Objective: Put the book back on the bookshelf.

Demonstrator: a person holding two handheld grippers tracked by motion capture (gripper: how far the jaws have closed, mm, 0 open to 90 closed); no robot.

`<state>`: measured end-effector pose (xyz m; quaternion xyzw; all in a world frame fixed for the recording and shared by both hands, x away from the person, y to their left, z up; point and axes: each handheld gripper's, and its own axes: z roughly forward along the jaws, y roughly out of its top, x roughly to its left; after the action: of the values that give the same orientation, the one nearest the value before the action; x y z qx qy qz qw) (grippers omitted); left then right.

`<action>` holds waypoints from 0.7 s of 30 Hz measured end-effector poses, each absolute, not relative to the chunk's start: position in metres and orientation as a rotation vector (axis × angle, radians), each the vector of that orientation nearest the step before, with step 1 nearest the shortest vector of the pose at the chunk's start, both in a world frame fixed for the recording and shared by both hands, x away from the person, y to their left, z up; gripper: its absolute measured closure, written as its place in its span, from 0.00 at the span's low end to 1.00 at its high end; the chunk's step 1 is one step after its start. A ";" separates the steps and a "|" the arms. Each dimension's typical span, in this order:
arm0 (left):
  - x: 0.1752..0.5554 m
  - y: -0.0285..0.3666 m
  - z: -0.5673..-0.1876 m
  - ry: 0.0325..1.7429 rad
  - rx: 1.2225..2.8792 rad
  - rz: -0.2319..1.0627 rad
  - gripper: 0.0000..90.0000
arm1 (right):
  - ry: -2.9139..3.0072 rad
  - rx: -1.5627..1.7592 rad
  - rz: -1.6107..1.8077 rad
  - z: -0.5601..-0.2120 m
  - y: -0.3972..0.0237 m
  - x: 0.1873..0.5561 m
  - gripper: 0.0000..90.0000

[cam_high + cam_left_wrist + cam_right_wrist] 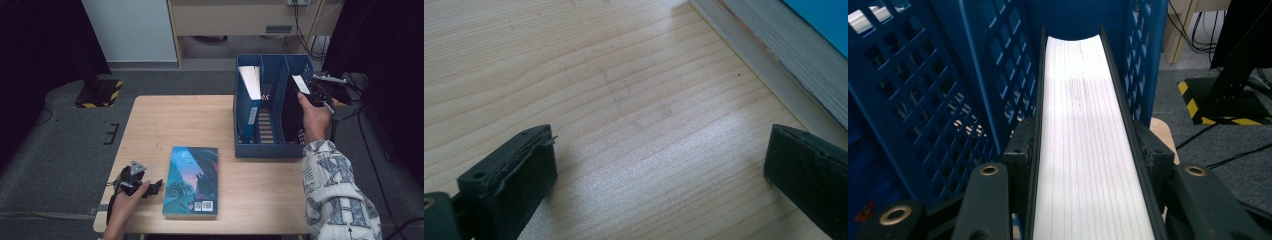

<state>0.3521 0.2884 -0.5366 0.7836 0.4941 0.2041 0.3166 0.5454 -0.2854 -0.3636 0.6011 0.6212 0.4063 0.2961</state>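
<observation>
With 1 book (250,82) filed, your right gripper (316,95) pinches a black book (292,107) in the blue rack (270,150); your left gripper (150,189), jaws spread, rests beside the teal book (192,180) left to file.

Perforated blue plastic file rack (272,102); beside it on the pale wood-grain table (165,125), a teal illustrated paperback book (192,180); black-covered, white-paged book (1088,130) inside the rack.

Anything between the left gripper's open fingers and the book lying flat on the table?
No. In the left gripper view, bare wood separates the left gripper from the book; the high view agrees.
</observation>
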 end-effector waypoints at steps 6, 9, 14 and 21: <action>0.352 0.288 -0.537 1.300 2.064 0.537 0.00 | 1.662 1.600 1.068 -0.365 -0.283 0.555 0.60; 0.352 0.288 -0.537 1.300 2.063 0.537 0.00 | 1.663 1.600 1.062 -0.367 -0.281 0.558 0.60; 0.352 0.288 -0.537 1.302 2.057 0.537 0.00 | 1.672 1.601 1.057 -0.370 -0.280 0.560 0.60; 0.352 0.288 -0.537 1.300 2.064 0.537 0.00 | 1.667 1.610 1.052 -0.373 -0.281 0.562 0.60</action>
<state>0.3522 0.2884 -0.5366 0.7839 0.4937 0.2039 0.3166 0.5619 -0.2808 -0.3728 0.6048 0.6259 0.3952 0.2937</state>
